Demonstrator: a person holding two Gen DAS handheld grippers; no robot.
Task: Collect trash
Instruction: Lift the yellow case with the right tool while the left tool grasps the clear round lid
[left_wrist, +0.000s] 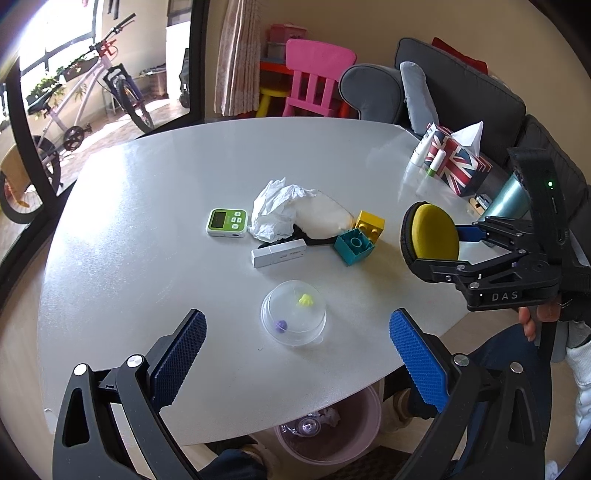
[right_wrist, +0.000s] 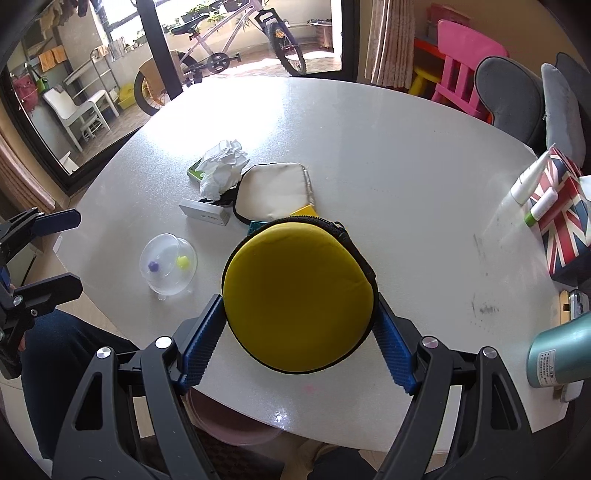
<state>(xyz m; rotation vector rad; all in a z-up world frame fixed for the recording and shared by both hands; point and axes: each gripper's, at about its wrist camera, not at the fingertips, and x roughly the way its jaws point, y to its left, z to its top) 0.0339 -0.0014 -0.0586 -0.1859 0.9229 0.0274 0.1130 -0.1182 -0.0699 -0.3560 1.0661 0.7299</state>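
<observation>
The right gripper (right_wrist: 298, 345) holds a round yellow zip case (right_wrist: 299, 295) clamped between its blue pads, lifted above the tabletop (right_wrist: 388, 155) near the front edge. The left gripper (left_wrist: 297, 354) hangs with its jaws wide apart and nothing between them, above a clear plastic dome lid (left_wrist: 293, 317) near the same edge. A crumpled white tissue (left_wrist: 275, 210) lies at the tabletop's middle, touching a green timer (left_wrist: 226, 222) and a white pouch (left_wrist: 321, 218). A pink bin (left_wrist: 332, 432) stands on the floor under the front edge.
</observation>
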